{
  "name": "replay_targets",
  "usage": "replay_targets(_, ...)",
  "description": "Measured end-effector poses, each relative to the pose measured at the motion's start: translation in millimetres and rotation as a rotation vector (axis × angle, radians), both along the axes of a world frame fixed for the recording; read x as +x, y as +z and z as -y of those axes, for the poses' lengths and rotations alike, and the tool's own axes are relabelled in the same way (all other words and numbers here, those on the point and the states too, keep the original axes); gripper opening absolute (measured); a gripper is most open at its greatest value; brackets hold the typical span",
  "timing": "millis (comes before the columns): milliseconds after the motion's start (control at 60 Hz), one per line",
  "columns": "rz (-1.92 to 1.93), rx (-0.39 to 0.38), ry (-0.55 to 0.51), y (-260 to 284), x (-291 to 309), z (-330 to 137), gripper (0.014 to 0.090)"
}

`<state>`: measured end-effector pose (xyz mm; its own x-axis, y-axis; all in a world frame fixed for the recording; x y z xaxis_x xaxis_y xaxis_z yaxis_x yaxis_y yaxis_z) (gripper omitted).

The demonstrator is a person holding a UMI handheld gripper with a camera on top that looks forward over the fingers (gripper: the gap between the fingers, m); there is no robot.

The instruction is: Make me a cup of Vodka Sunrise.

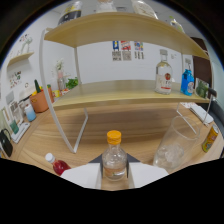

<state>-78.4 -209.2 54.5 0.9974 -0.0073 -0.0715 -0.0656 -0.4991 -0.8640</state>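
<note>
A small clear bottle (114,162) with a yellow cap stands upright between my fingers. The gripper (114,174) is shut on its body, with a white fingertip (84,176) pressed to each side. Just ahead and to the right stands a clear glass (173,146) with ice cubes in its bottom. To the left of the fingers lies a small bottle of red liquid (58,165) with a white cap, partly hidden by the left finger. All of this is on a wooden table (125,122).
A white-framed wooden shelf (120,94) spans the table beyond the glass. It carries a clear liquor bottle (163,77), a blue bottle (187,82) and a small plant (71,83). An orange pot (39,101) stands far left, and a yellow bottle (210,139) sits right of the glass.
</note>
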Motion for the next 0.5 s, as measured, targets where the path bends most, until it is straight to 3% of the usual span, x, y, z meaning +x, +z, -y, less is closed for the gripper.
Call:
replay_targets(300, 0.023, -0.111, 0.016, -43, -7, 2, 0.0362)
replay_targets(500, 0.042, -0.085, 0.034, -42, -9, 9, 0.0367)
